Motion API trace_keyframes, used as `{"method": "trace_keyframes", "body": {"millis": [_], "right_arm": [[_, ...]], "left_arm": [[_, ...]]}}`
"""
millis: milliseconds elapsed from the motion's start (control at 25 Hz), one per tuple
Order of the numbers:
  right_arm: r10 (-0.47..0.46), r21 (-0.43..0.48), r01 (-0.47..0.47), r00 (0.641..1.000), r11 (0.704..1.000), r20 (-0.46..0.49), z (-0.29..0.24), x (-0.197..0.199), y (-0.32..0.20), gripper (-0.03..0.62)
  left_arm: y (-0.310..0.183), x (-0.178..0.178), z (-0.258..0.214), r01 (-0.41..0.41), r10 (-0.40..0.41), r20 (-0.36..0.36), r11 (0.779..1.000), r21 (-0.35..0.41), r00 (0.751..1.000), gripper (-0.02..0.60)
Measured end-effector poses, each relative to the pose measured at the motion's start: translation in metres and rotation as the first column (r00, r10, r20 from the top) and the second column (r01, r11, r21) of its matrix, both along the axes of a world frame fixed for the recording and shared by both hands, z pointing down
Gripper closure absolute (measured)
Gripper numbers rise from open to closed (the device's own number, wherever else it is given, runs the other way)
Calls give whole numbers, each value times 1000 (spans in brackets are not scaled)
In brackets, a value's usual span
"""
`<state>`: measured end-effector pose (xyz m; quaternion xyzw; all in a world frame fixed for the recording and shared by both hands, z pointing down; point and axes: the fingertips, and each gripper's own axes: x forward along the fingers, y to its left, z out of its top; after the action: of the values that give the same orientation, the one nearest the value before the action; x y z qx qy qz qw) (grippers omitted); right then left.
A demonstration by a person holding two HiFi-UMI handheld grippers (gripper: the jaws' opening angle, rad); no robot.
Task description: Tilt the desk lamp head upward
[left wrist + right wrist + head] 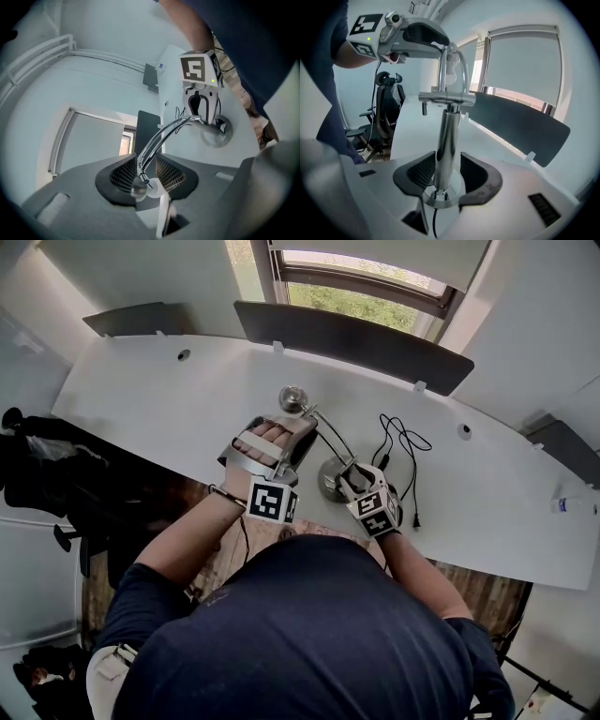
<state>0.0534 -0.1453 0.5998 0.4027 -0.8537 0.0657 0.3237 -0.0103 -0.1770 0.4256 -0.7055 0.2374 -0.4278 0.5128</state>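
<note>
an office: long white desk with divider screens, swivel chair nearby.

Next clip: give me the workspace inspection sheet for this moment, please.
Surface: white curved desk.
Job's things: chrome desk lamp, base standing on the desk, lamp head on its curved arm.
Clutter: one small item at the desk's right edge, too small to tell.
Grippers: left gripper around the lamp head, grip unclear; right gripper open, lamp post between its jaws.
Cables: black cable loose right of the base.
Surroundings: dark divider panels, window, office chair.
</note>
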Motion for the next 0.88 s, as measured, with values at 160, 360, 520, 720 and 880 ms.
{"method": "trace_keyframes", "body": {"millis": [160, 360, 520, 720, 880], "right_arm": [[38, 7, -39, 995, 999, 92, -24, 10, 12, 430], [60, 41, -71, 973, 997, 225, -68, 17, 25, 454], [65, 83, -99, 940, 992, 335, -108, 15, 30, 480], [37, 121, -98, 904, 988, 427, -145, 5, 34, 511], [8, 156, -93, 881, 983, 474, -170, -5, 34, 527]], "left_arm": [[4, -4, -21, 28, -37, -162, 998, -56, 986, 474], [15, -1, -37, 13, -107, -399, 973, -231, 911, 474], [29, 8, -39, -80, -139, -561, 934, -348, 816, 487], [43, 17, -42, -217, -186, -704, 871, -441, 685, 534], [49, 18, -47, -317, -248, -774, 807, -498, 583, 552]]}}
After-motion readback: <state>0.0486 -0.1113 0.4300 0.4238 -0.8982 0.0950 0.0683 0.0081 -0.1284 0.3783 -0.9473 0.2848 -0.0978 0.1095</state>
